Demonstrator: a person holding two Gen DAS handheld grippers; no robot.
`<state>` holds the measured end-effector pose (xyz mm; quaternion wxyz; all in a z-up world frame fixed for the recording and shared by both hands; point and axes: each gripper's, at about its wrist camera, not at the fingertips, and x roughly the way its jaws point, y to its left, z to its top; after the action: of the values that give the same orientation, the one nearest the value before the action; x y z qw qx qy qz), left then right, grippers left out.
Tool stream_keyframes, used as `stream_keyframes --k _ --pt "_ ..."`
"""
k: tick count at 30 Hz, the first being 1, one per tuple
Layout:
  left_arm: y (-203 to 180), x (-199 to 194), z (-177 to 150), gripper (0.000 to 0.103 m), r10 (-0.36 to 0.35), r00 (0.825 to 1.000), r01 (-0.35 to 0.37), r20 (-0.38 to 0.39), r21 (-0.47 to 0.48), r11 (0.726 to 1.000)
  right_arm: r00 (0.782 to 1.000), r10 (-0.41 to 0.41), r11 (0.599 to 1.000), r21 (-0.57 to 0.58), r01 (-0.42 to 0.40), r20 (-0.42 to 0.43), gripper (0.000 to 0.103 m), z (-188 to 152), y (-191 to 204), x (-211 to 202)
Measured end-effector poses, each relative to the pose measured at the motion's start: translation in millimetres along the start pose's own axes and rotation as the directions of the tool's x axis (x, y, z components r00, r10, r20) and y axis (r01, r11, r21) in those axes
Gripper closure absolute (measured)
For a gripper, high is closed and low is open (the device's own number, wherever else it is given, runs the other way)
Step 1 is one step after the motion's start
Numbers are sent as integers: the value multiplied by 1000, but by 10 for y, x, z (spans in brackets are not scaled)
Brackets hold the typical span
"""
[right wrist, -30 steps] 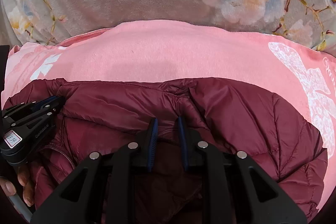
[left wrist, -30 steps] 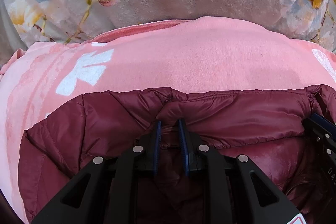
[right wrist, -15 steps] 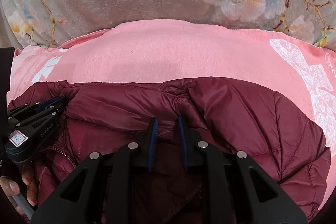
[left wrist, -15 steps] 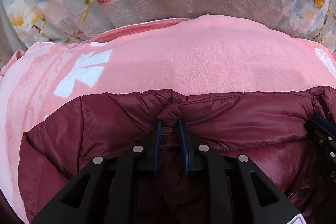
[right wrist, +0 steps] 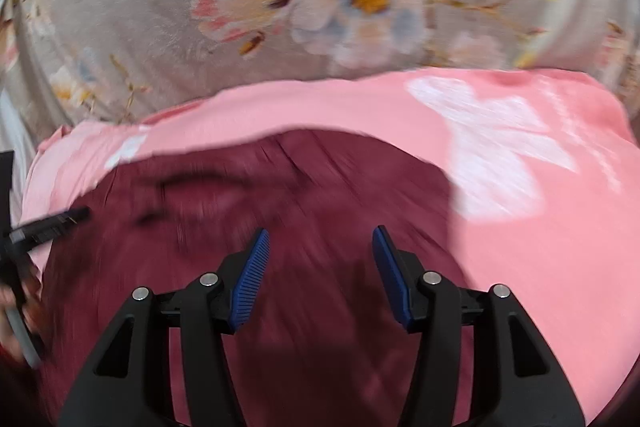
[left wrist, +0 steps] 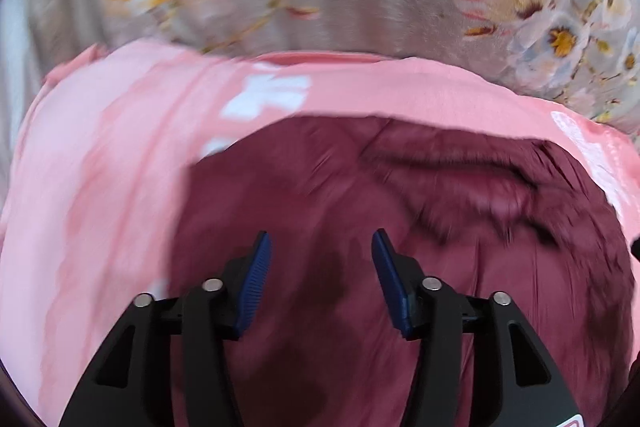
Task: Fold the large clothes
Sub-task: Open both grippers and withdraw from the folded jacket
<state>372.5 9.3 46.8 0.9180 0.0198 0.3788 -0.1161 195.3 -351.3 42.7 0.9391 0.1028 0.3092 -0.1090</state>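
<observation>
Opening over the fabric, the jaws of the left gripper (left wrist: 322,245) and right gripper (right wrist: 320,243) are seen parted with nothing clamped between them, presumably so the fold can settle. The maroon puffer jacket (left wrist: 400,227) is left lying on the pink blanket (left wrist: 100,167), itself spread over floral bedding (right wrist: 200,47).

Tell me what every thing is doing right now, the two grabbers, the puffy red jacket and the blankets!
left gripper: jaws opening, nothing between them.
right gripper: jaws opening, nothing between them.
dark red puffer jacket: let go, lying on the pink blanket.
pink blanket: spread flat under the jacket.
floral blanket: spread out beneath the pink one.
</observation>
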Motion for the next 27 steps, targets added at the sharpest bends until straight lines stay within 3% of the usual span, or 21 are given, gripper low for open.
stream_keyframes --k 6,10,13,16,21,22,23,24,25,27 --pt "834 -759 -922 45 -29 995 22 -94 -75 997 998 -16 991 131 24 -64 36 -916 -585 -1087" --pt "1228 -1047 -1476 44 -71 981 42 -178 -162 986 988 12 982 187 17 -151 35 -1580 -710 -1517" --pt "1415 -1195 -1888 44 -132 966 75 -223 -249 966 986 63 971 236 -25 -157 35 -1909 -738 -1687" --pt "1483 -1299 -2134 44 -186 958 112 -219 -310 944 981 113 953 296 -62 -158 35 -2105 -729 -1696" --pt "1367 -1420 -2278 45 -237 950 161 -205 -330 930 985 120 949 304 -79 -120 33 -2193 -576 -1688" --pt "1344 -1430 -2305 46 -255 945 178 -204 -332 926 984 141 944 316 -99 -113 41 -2193 -556 -1680" --pt "1291 -1424 -2300 54 -249 945 173 -210 -322 931 980 168 937 327 -124 -108 49 -2183 -520 -1664" --pt "1259 -1441 -2305 76 -240 948 168 -211 -307 937 977 185 933 331 -140 -109 69 -2179 -498 -1655" --pt "1222 -1462 -2307 90 -241 947 173 -212 -295 940 975 196 930 335 -150 -108 84 -2184 -477 -1664" --pt "1191 -1582 -2312 99 -242 949 180 -200 -286 941 973 215 920 351 -174 -81 95 -2169 -464 -1750"
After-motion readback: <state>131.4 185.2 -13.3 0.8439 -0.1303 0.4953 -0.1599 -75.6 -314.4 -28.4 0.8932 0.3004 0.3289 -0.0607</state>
